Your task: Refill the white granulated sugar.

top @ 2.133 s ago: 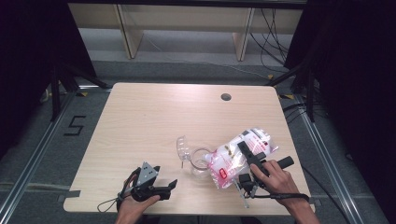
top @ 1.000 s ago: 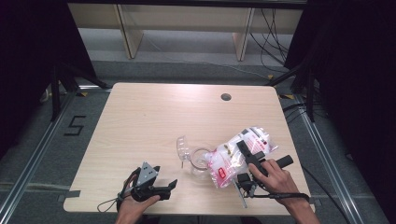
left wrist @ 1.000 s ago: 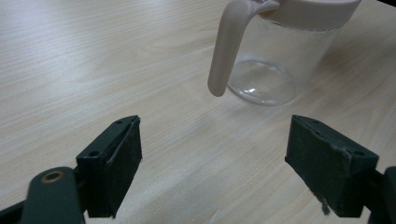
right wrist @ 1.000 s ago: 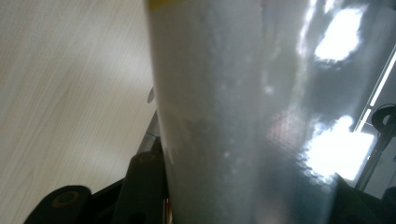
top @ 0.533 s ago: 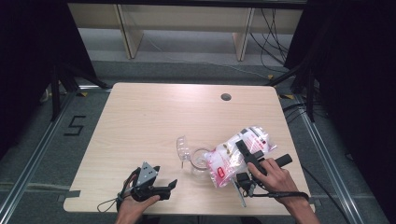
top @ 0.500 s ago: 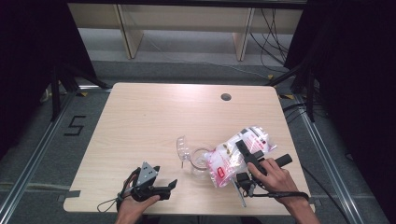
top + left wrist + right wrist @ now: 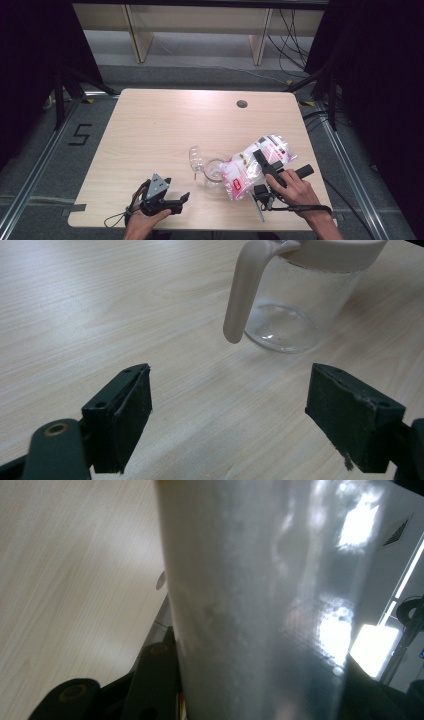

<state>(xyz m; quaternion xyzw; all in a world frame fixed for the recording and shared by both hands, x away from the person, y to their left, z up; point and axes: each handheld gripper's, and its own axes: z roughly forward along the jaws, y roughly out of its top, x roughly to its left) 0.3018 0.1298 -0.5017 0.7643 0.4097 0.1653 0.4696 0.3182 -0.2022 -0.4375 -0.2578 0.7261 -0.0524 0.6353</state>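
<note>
Since the earlier moments almost nothing has changed: both my hands stayed in place. My right hand-held gripper (image 7: pixel 262 162) keeps its jaws closed on the bag (image 7: pixel 250 166), which is tilted over the jug (image 7: pixel 210 172) at the near right of the table (image 7: pixel 165 125). My left hand-held gripper (image 7: pixel 184 199) rests near left, jaws wide open and empty, pointing at the jug (image 7: pixel 295 305), apart from it. The bag (image 7: pixel 260 600) blocks my right gripper view.

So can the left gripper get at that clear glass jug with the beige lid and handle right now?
Probably yes. The left gripper has its jaws open and empty, facing the clear glass jug with bare wooden table between them; the handle hangs nearest.
</note>
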